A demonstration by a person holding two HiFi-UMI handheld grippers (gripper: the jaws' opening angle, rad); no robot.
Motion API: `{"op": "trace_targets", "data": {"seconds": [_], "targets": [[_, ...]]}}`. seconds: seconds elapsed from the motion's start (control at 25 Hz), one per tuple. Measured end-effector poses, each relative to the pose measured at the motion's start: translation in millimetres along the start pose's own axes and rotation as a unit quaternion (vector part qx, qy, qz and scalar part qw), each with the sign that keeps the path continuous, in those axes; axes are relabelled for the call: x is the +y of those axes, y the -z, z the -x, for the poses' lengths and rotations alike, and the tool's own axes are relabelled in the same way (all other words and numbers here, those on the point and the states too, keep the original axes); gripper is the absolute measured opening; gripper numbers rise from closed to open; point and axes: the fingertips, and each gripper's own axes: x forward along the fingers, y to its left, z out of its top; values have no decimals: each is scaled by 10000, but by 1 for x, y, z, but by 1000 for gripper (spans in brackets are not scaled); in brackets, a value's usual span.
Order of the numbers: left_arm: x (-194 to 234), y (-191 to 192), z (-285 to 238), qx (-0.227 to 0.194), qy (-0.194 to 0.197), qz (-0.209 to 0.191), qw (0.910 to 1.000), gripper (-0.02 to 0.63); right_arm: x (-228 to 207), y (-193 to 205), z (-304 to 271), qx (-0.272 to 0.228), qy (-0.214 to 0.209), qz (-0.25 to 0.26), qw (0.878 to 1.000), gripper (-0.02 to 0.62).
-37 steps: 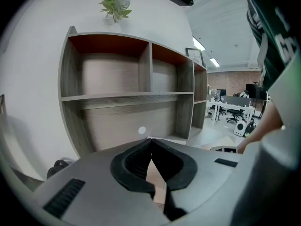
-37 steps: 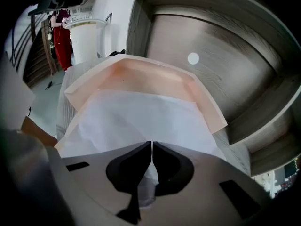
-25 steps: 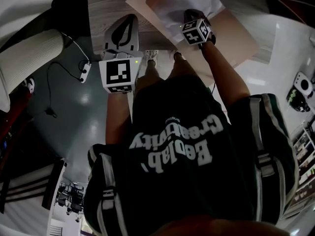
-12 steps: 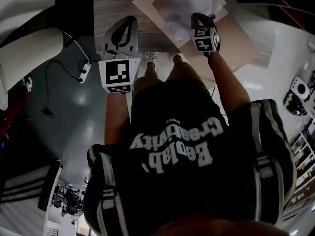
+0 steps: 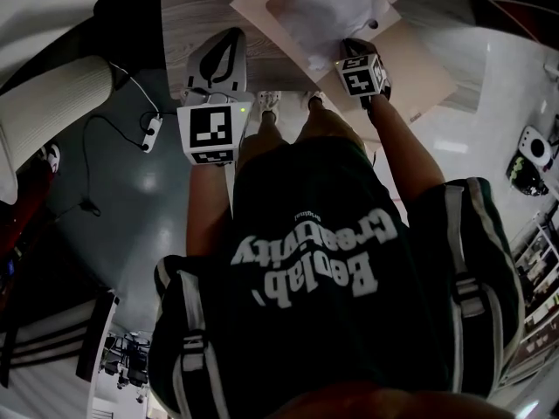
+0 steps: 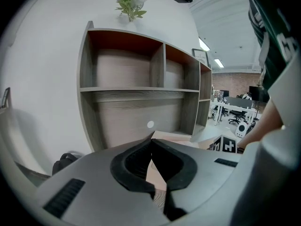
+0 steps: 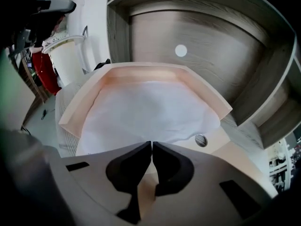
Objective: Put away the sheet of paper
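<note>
A white sheet of paper (image 5: 327,11) (image 7: 146,107) lies slightly rumpled inside an open beige folder (image 5: 419,68) (image 7: 117,74) on the wooden desk (image 5: 188,16). My right gripper (image 5: 349,49) (image 7: 151,144) points steeply down at the sheet's near edge. Its jaws are shut, and the paper's edge runs in between their tips. My left gripper (image 5: 217,55) (image 6: 151,140) hovers over the desk's left part, away from the folder, with its jaws shut and nothing between them.
A wooden shelf unit (image 6: 141,88) with open compartments stands at the back of the desk, with a small plant (image 6: 128,1) on top. A round metal snap (image 7: 201,140) sits on the folder by the sheet. A cable and plug (image 5: 148,129) lie on the floor at the left.
My right gripper has shifted a little to the right and towards me along the sheet's near edge, and the sheet lies flatter. The left gripper has stayed put.
</note>
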Motion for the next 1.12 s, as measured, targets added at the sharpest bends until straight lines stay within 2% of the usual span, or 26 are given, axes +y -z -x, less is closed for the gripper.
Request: {"op": "trace_targets", "data": {"seconds": [0.28, 0.52, 0.84, 1.12], "targets": [[7, 11, 8, 55, -98, 64, 9999, 18, 2, 1, -3, 358, 83, 326, 9988, 38], [16, 13, 6, 61, -150, 100, 9998, 18, 9, -8, -5, 782, -71, 766, 9940, 38], [19, 9, 3, 72, -160, 110, 9998, 18, 15, -38, -20, 520, -87, 989, 9937, 38], [21, 11, 4, 142, -183, 86, 9997, 18, 17, -65, -34, 69, 14, 1313, 9913, 38]]}}
